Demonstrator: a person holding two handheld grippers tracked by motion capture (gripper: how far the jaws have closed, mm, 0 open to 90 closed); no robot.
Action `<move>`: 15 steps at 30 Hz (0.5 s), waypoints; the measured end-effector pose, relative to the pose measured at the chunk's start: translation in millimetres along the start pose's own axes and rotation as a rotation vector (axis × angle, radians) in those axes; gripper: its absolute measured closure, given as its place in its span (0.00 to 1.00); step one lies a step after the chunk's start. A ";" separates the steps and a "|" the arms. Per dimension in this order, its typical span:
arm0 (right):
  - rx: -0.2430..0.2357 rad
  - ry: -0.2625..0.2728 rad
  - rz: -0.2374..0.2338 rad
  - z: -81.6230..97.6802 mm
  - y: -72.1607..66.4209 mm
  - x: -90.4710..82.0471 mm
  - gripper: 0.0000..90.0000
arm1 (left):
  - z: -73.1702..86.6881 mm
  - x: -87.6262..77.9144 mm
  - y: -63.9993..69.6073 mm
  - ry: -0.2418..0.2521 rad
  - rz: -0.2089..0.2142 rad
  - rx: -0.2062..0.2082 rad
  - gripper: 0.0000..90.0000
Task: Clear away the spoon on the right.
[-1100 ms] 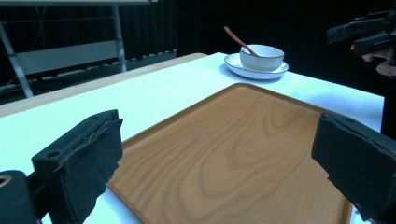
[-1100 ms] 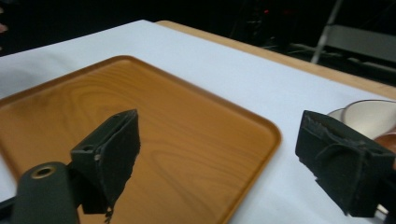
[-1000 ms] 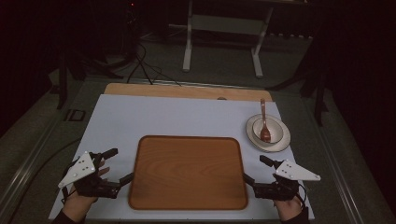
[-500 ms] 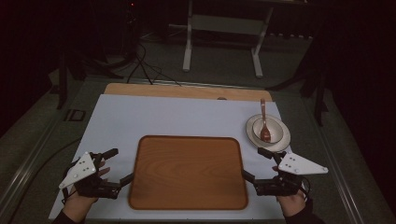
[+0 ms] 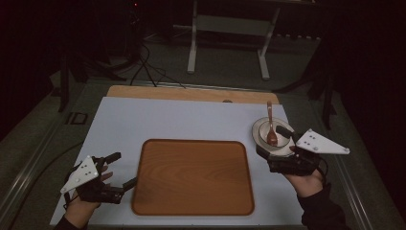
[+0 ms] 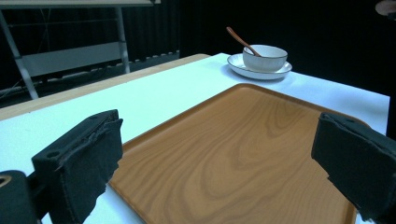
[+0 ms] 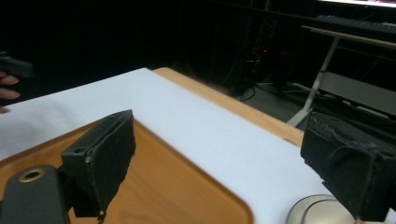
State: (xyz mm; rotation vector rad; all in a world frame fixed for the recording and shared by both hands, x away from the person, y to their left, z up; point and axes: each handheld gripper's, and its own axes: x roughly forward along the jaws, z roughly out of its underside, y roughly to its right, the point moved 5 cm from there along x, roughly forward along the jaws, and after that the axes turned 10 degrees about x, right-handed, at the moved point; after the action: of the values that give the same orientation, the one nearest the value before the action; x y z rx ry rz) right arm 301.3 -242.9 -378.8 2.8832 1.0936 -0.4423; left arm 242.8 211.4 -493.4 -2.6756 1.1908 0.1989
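A wooden tray [image 5: 191, 177] lies in the middle of the white table cover. At the right sits a white bowl [image 5: 276, 140] on a white plate [image 5: 256, 130], with a brown spoon [image 5: 270, 120] standing in the bowl. My right gripper [image 5: 271, 143] is open and hovers at the near side of the plate; the plate's rim [image 7: 322, 212] shows low between its jaws. Left of the tray, my left gripper [image 5: 123, 168] is open and points across the tray [image 6: 243, 149] toward the bowl [image 6: 265, 57]. Neither gripper holds anything.
The white cover [image 5: 182, 120] spreads over a wooden tabletop whose far edge [image 5: 191, 93] shows. Beyond the table stands a metal frame [image 5: 227, 28], and cables [image 5: 143, 67] lie on the dark floor. The other hand [image 7: 7, 86] appears at the left edge of the right gripper view.
My right gripper has moved away from the tray's right corner, forward and up to the plate and bowl. The left gripper has barely shifted.
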 end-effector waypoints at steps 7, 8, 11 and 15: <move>0.038 0.015 0.065 -12.1 26.0 11.7 0.11 | 0.1 0.3 0.4 -0.001 0.000 0.000 0.03; 0.049 0.008 0.067 -13.0 31.3 14.6 0.11 | 0.2 0.4 0.4 -0.002 0.001 0.001 0.03; 0.074 -0.019 0.120 -14.2 47.9 24.0 0.11 | -0.1 0.3 0.7 0.000 0.002 0.002 0.03; 0.104 -0.036 0.184 -12.8 69.7 36.2 0.11 | 0.7 0.3 0.2 -0.005 0.005 0.002 0.03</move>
State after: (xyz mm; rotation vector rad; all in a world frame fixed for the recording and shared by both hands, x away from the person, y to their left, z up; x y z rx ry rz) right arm 375.9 -270.4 -381.6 3.0159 0.8131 -0.5547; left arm 242.8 211.3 -494.2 -2.6691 1.1959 0.2052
